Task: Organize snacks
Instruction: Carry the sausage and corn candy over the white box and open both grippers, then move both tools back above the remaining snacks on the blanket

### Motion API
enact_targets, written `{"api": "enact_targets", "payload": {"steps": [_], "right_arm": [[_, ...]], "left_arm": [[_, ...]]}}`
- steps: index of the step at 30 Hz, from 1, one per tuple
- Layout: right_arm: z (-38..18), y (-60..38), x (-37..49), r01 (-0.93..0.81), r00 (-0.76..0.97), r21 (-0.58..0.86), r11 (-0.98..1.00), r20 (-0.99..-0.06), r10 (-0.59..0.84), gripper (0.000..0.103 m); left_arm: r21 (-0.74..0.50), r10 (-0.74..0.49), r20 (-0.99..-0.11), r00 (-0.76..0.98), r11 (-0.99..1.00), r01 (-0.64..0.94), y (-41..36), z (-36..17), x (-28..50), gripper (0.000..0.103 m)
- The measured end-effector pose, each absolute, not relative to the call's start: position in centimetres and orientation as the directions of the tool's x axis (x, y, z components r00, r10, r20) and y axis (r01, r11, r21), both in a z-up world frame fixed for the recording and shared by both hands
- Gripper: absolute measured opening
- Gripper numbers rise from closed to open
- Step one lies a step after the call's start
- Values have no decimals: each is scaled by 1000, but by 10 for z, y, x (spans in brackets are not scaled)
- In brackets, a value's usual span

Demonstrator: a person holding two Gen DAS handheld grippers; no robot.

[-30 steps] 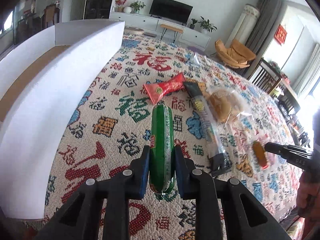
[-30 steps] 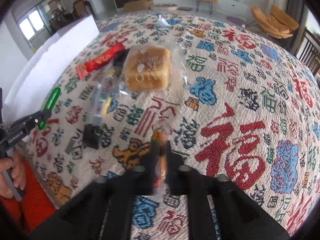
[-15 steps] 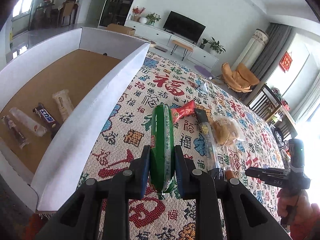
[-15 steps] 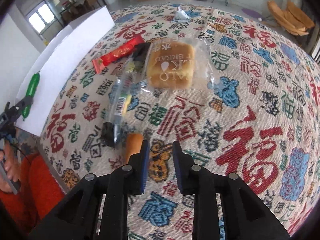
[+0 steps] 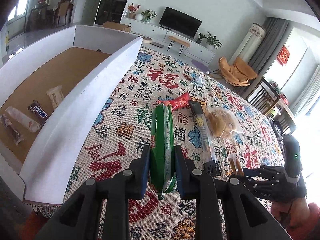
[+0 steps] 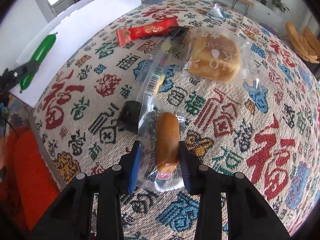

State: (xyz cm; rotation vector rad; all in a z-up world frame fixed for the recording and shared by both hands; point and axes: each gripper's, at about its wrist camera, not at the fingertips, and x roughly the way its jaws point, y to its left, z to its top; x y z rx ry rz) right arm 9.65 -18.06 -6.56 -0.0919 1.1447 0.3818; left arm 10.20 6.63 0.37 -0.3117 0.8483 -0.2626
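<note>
The white box (image 5: 84, 104) lies at the far left of the patterned counter (image 5: 140, 92), and its tall near wall is the main hazard: carried too low, the green sausage (image 5: 162, 144) could catch the rim and twist out of its hold instead of landing beside the bars already lying inside. The left tongs (image 5: 162, 166) are pressed together on that sausage near its lower end, with most of its length sticking out ahead, so a quick swing could lever the slick casing loose. Further right, the wrapped bread (image 6: 215, 57), the long clear packet (image 6: 158, 70) and the red packet (image 6: 148, 31) lie close together, partly overlapping. Smallest and nearest is the little orange sausage (image 6: 167, 140) in its clear wrapper, on the counter between the right tongs (image 6: 160, 162), which have just been spreading and now stand apart around it, not yet pinching. The sausage sits off to the right pad, with loose film on the left. Closing as they stand, the tongs may trap only wrapper or push the sausage sideways, and its far end touches the long packet's tail, which could be dragged along.
</note>
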Motion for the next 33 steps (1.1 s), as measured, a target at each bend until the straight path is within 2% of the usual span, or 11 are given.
{"api": "enact_targets", "payload": {"steps": [7,10,14,18,19,20,21,22,23,27,33], "right_arm": [[7,-168,108,-368,422,351,861,-762,492,38],[45,-116,132,-467,423,384,796,-694,583,38],[80,-25,159,-594,375,407,694,-622,687,38],[83,59,171,-652,261,463,600,-606,751,41],[77,76,171,-657,216,484,577,-613,760,46],[70,91,170,-659,180,500,562,-621,763,47],[62,101,168,-660,148,509,552,-632,760,57],[55,109,167,-658,123,514,550,-648,752,64],[48,114,166,-653,111,518,553,-657,746,64],[40,87,156,-648,166,493,580,-652,740,64],[17,-22,132,-583,449,262,769,-685,574,68]], "left_arm": [[-472,-410,-610,678,875,105,104,56,102,23],[-445,-324,-606,726,895,28,147,79,110,23],[-343,-159,-665,730,933,-108,208,88,129,23],[-255,-35,-724,689,941,-221,257,74,138,23],[-246,-16,-732,681,938,-243,266,69,138,23],[-235,10,-740,673,933,-272,274,63,137,32],[-231,26,-748,663,927,-297,281,57,136,42],[-231,38,-753,657,920,-318,286,52,134,66],[-234,50,-748,662,913,-334,289,49,130,80],[-268,33,-724,689,907,-325,273,44,117,82],[-293,-129,-687,715,950,-110,176,53,106,85]]}}
